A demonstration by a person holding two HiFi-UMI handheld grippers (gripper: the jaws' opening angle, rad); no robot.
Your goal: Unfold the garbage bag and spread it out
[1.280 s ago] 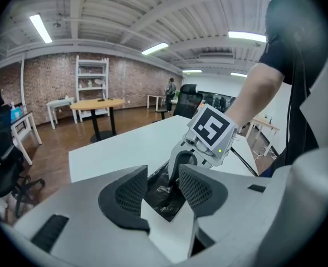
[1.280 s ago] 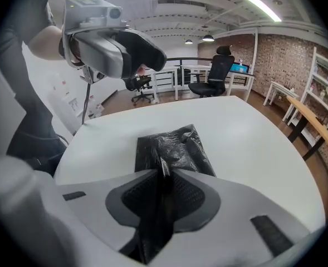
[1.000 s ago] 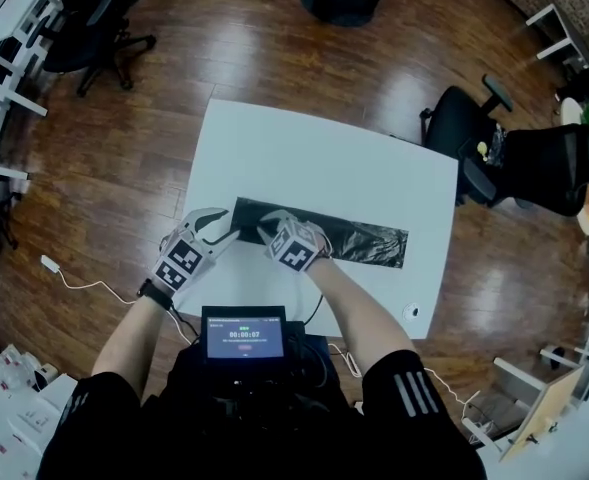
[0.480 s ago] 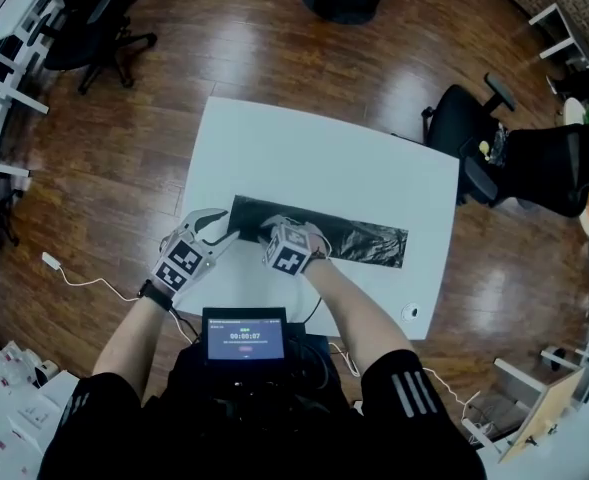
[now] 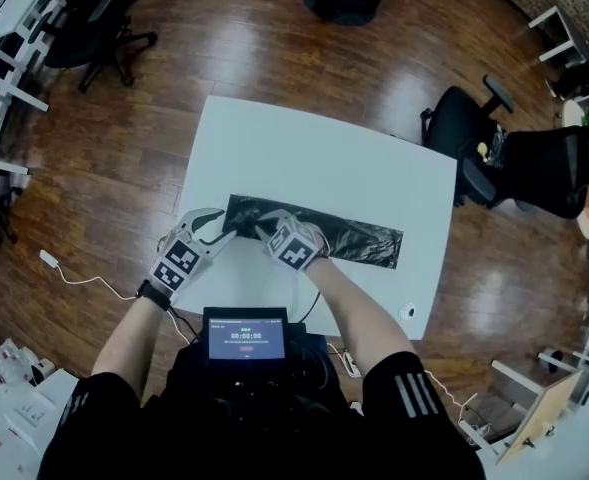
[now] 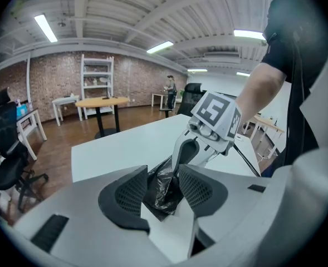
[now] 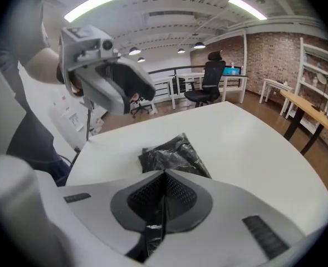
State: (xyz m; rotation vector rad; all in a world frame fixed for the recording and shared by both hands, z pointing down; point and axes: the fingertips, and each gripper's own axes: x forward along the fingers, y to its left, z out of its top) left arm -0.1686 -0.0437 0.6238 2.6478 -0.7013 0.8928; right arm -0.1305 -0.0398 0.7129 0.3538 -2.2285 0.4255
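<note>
Two tools now hold the same end of the black, glossy plastic garbage bag [image 5: 326,233], and this is the new thing in the moment. The right gripper [image 5: 265,231] has just been closing its jaws; in the right gripper view they are pressed fully together, with a thin fold of black film pinched between the pads. Half a second ago this tool sat slightly nearer to the person. Now it has shifted a little along the strip, and the plastic under it looks more gathered. The far right end of the bag has also crept a small way toward the grippers, so I judge that the new grip already pulls on the film. The left gripper [image 5: 224,229] has not moved; its own view shows a bunched corner of the bag filling the gap between its jaws, which are clamped on it. The bag itself is still a long, narrow folded strip that lies across the near half of the white rectangular table [image 5: 324,148], with its left end at the two tools. For the task this probably means that the re-grip is finished and each tool has its own layer. The unfolding is not yet done; the next move would be to draw the two grips apart so that the fold opens.
</note>
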